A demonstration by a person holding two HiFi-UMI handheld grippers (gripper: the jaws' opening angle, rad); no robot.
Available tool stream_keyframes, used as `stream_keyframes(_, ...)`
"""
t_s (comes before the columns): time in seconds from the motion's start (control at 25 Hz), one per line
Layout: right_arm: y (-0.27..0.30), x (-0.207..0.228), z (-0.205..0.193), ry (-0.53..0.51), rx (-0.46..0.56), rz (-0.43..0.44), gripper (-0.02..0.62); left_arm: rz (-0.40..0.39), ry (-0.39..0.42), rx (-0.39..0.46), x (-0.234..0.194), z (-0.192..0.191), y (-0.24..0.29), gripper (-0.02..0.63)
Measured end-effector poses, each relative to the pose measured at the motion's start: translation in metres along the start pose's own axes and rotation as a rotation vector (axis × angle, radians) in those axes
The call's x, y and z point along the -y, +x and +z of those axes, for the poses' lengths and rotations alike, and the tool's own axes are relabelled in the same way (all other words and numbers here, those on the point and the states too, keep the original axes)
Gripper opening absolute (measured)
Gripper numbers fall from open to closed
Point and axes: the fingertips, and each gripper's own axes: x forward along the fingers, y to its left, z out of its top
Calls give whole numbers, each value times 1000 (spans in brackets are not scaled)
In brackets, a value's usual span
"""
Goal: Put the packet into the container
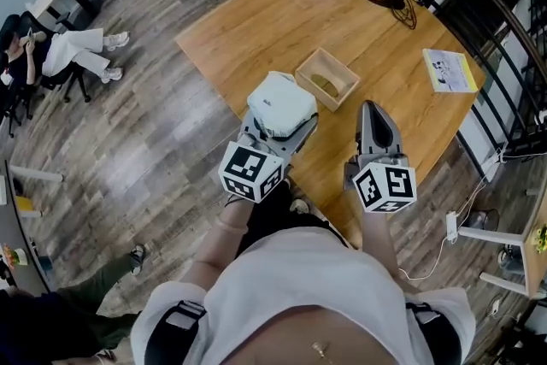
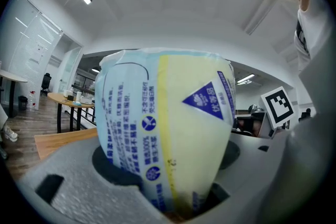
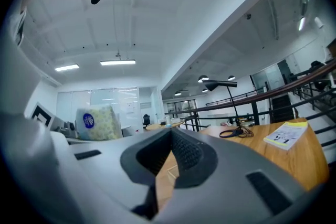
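Though the left gripper clamps the puffy blue-and-yellow plastic packet beside the square wooden container, right gripper closed and empty, its bulk might overhang and topple.

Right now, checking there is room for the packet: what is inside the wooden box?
The wooden box holds one yellowish-brown item, kind unclear. Its near walls hide the floor edge just behind them.

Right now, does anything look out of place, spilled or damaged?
Nothing spilled or damaged. One oddity: the container is not empty, a yellowish item lies in it, and the packet in the left gripper looks bulky beside it.
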Motion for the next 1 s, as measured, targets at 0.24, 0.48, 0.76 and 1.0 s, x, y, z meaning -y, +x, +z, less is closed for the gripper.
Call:
stream_keyframes(0.24,8,13,-6,54,-11,-34,12,-46,22,-30,-5,-3,17,334)
stream_keyframes(0.48,16,21,-12,72,-23,-62,12,-102,36,-87,-21,-13,36,334)
stream_keyframes(0.76,25,26,-18,74,-45,-95,12,-152,61,-147,-43,-21,59,334)
stream_keyframes(1.0,28,32,-30,78,-77,-130,12,-218,126,-210,-57,-32,81,334)
